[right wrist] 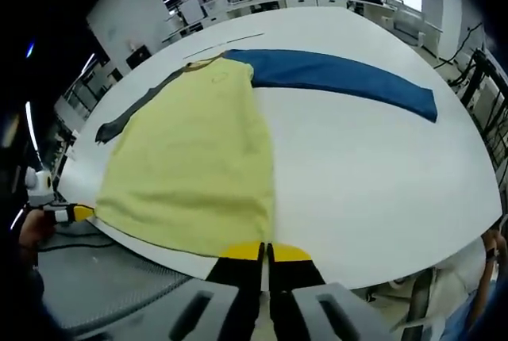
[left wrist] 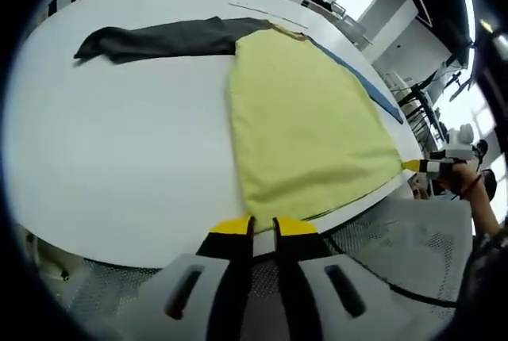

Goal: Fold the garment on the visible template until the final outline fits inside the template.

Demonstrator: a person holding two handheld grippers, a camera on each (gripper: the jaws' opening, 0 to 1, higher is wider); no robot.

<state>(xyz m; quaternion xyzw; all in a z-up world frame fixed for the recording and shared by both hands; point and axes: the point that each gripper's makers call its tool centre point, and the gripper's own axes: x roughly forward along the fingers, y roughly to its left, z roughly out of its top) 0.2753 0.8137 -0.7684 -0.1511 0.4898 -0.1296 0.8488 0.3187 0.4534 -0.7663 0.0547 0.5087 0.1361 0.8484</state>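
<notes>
We see a broad white surface (left wrist: pixel 119 159) with a rounded near edge, and on it lies a pale yellow garment (left wrist: pixel 305 131), spread flat with its hem along that near edge. A dark grey sleeve (left wrist: pixel 167 40) stretches out from one shoulder and a blue sleeve (right wrist: pixel 341 75) from the other, both flat on the white top. Beyond the collar we make out a thin dark line (right wrist: pixel 226 42) marked across the surface.
</notes>
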